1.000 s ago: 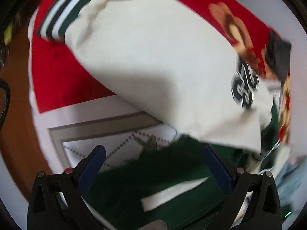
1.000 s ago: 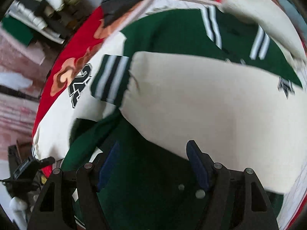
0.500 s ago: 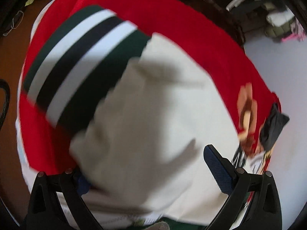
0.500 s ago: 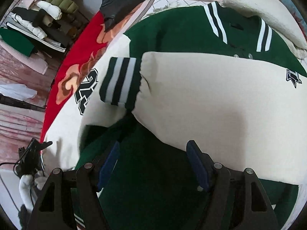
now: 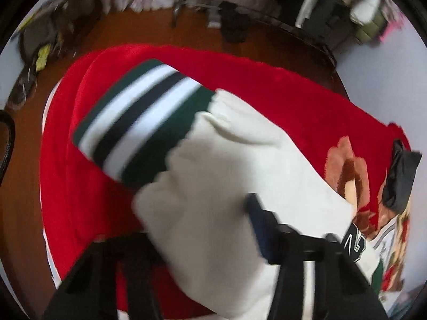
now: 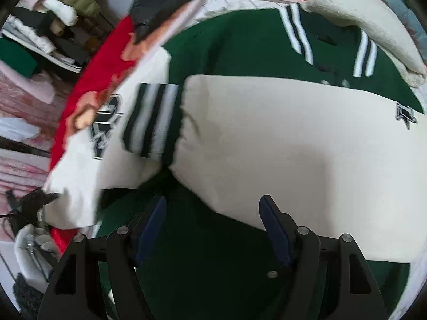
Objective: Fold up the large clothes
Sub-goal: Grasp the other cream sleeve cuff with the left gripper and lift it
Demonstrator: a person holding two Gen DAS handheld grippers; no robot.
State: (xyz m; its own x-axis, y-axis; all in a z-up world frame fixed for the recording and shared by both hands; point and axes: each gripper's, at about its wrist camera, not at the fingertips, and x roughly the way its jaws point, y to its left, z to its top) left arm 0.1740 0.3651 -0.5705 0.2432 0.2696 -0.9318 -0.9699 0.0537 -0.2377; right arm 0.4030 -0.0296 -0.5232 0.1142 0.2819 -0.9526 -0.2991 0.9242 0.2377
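A green varsity jacket lies on a red blanket. One cream sleeve is folded across the green body, and its striped cuff points left. The other cream sleeve stretches out over the blanket with its striped cuff at the far end. My left gripper is closing on this sleeve just behind the cuff. One pad presses the fabric and the other is hidden under it. My right gripper hangs open over the green body at the folded sleeve's lower edge.
A black garment lies on the blanket's bear print. A cream fleece piece rests by the jacket's collar. Beyond the blanket are wooden floor and stacked clothes on shelves.
My left gripper travelled along the outstretched sleeve toward its cuff and narrowed from wide open onto the fabric. Its view tilted up to show the floor. The right gripper barely moved.
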